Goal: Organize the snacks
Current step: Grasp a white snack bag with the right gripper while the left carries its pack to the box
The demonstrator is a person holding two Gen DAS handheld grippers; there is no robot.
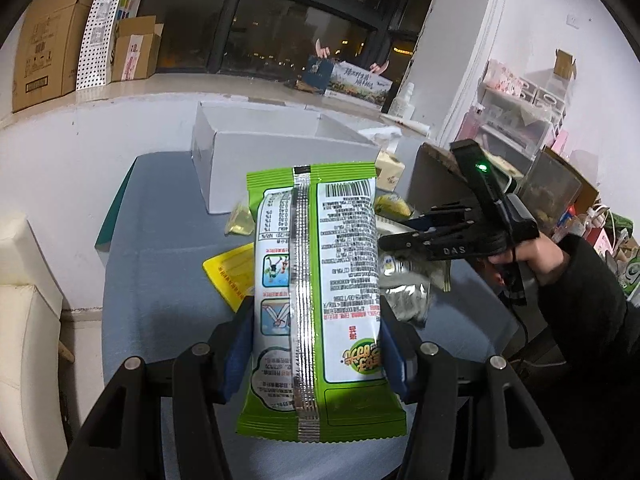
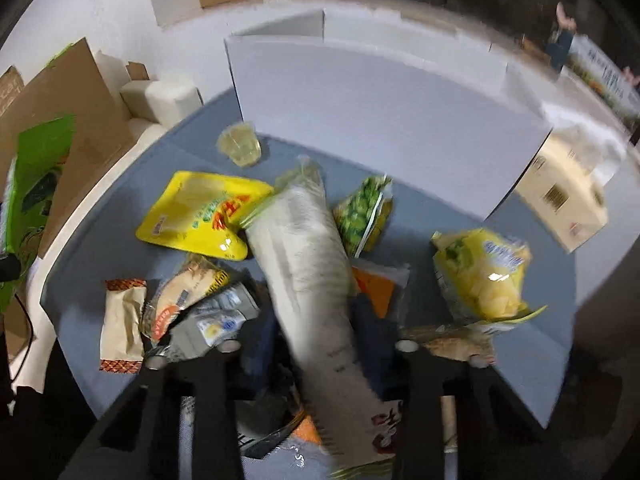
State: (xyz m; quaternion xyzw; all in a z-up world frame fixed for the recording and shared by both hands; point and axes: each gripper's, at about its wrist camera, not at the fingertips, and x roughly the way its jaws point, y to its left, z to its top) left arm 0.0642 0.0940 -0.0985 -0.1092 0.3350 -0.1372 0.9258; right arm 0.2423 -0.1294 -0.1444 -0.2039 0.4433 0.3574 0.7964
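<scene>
My left gripper [image 1: 316, 344] is shut on a green and white snack bag [image 1: 320, 280], back side up, held above the blue table [image 1: 160, 260]. My right gripper [image 1: 388, 236] shows in the left wrist view to the right, low over silver packets [image 1: 404, 292]. In the right wrist view, the right gripper [image 2: 316, 344] is shut on a blurred white and green bag [image 2: 308, 264] held above a pile of snacks: a yellow pouch [image 2: 200, 212], a green pea bag [image 2: 360, 212], a yellow chip bag [image 2: 484, 272], a jelly cup [image 2: 240, 146].
An open white box [image 1: 280, 136] stands at the table's far side, also seen in the right wrist view [image 2: 380, 92]. Cardboard boxes [image 1: 52, 36] line the window ledge. A cream box [image 2: 568, 196] sits right of the white box. Cluttered shelves [image 1: 520, 120] stand at right.
</scene>
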